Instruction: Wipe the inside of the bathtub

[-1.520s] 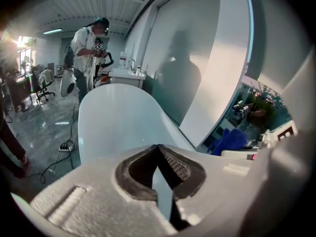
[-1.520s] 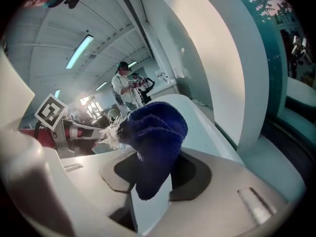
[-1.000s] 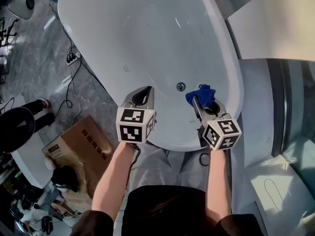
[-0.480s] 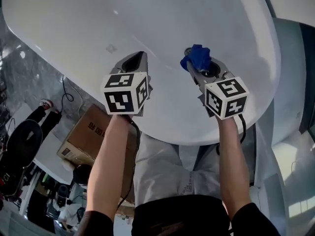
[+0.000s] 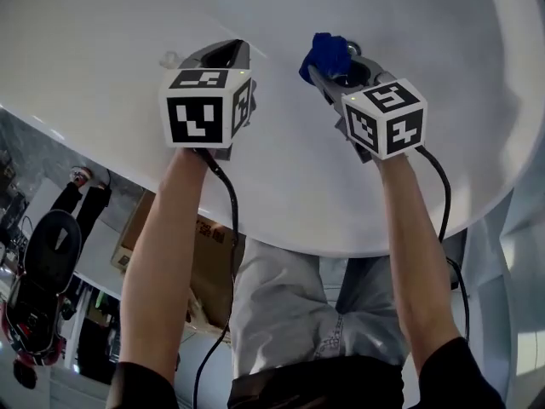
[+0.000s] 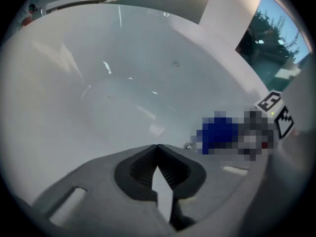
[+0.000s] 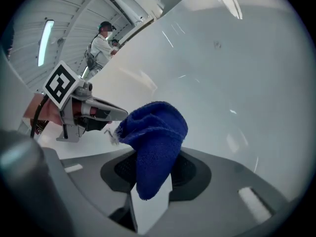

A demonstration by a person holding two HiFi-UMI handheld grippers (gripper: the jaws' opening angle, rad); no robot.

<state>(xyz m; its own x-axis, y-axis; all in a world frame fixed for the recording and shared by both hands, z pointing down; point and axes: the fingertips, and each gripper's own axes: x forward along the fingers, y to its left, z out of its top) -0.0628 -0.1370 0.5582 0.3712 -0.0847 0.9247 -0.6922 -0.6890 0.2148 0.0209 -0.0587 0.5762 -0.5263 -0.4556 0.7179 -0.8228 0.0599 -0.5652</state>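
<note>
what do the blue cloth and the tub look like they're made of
The blue cloth looks like soft terry or microfibre: fuzzy nap, frayed threads at one edge. The bathtub is a smooth glossy white shell, acrylic or enamel, can't tell which: sharp light reflections.

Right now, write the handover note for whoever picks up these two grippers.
Left gripper: jaws shut, empty, held over the inside of the bathtub.
Right gripper: jaws shut on the blue cloth, beside the left one, also over the tub.
Done: cloth is gripped and in position; no wiped patch can be told apart on the white surface.
Left: the cloth looks clear of the surface, so lower it onto the inside wall and wipe the whole interior.
</note>
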